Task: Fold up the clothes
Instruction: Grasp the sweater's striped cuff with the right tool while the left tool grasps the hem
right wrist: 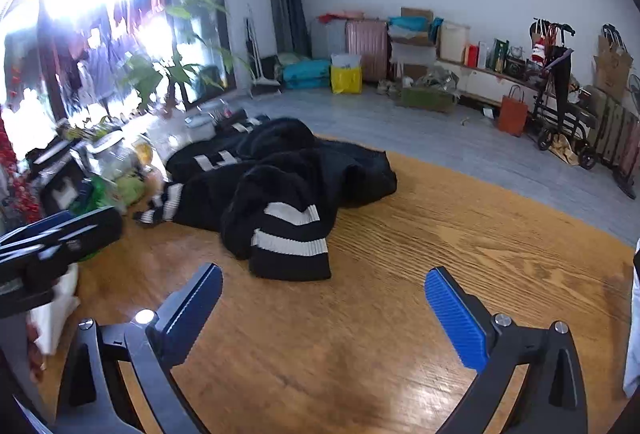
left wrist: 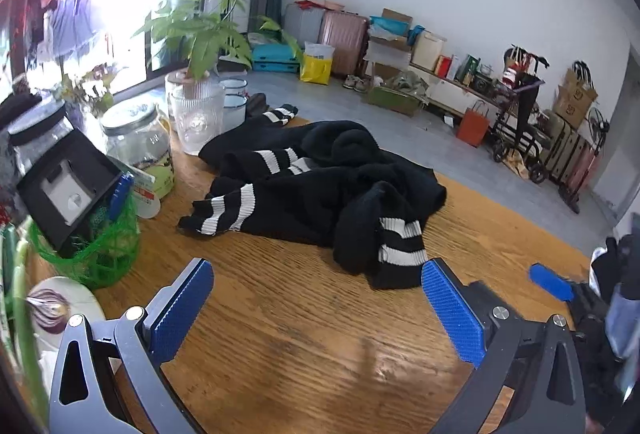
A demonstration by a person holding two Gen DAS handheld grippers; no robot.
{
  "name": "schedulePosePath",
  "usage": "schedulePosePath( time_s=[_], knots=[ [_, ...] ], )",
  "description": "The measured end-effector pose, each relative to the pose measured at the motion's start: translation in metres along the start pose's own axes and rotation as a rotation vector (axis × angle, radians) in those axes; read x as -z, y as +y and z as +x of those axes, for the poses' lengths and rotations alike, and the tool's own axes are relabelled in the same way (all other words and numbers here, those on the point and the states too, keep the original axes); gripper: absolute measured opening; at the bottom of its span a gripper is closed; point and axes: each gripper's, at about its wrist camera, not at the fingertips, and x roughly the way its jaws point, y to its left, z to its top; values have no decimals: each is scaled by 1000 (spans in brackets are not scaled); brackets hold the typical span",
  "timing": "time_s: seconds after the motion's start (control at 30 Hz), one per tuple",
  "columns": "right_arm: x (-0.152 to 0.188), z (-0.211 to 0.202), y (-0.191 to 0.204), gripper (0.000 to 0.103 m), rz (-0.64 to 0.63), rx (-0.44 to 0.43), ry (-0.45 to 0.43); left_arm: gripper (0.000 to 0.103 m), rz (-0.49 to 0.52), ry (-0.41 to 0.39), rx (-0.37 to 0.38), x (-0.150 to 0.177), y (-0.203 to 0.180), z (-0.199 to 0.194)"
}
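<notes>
The black sweater [left wrist: 320,185] lies crumpled mid-table [left wrist: 300,334], just ahead of both grippers. Its striped cuff [right wrist: 290,246] points at the right gripper [right wrist: 324,310], the nearer one; left gripper [left wrist: 318,310] likewise wide, empty.

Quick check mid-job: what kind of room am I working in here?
Most likely a lived-in home room, used partly for storage. A wooden table holds the black clothes beside a potted plant, and suitcases and boxes line the far wall.
</notes>
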Motion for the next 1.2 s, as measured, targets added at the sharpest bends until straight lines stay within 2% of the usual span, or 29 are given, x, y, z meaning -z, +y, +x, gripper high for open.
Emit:
schedulePosePath(
  time_s=[0.17, 0.33, 0.37, 0.47, 0.6, 0.63, 0.67, 0.7, 0.73, 0.77, 0.87, 0.9, 1.07, 1.2],
  knots=[
    [-6, 51, 7, 103, -6, -13, 102, 103, 15, 73, 39, -11, -2, 56],
    [-7, 96, 10, 96, -15, -41, 191, 99, -53, 153, 93, -22, -1, 110],
    [-8, 102, 10, 96, -15, -40, 200, 92, -59, 173, 92, -23, -1, 120],
    [-11, 117, 10, 95, -10, -47, 227, 59, -57, 239, 85, -22, -2, 147],
    [-13, 129, 17, 94, -39, -40, 232, 54, -4, 256, 91, -19, -12, 156],
    [-12, 131, 18, 90, -42, -50, 232, 50, 11, 256, 92, -19, -14, 155],
    [-12, 133, 20, 86, -40, -65, 234, 39, 27, 257, 93, -19, -17, 154],
    [-12, 134, 20, 76, -30, -91, 239, 30, 39, 258, 94, -18, -19, 153],
    [-12, 135, 20, 59, -22, -114, 241, 25, 37, 260, 97, -18, -20, 151],
    [-12, 133, 22, 51, -23, -133, 241, 17, 31, 261, 103, -17, -21, 148],
    [-11, 125, 35, 30, -78, -126, 239, 11, 21, 273, 106, -15, -22, 144],
    [-10, 122, 38, 19, -89, -133, 239, 10, 15, 278, 114, -14, -21, 141],
    [-2, 103, 30, 13, -25, -152, 244, 9, 21, 308, 164, -3, -21, 122],
    [11, 73, 25, 12, -35, -142, 220, 9, 49, 324, 179, 15, -33, 96]
  ],
)
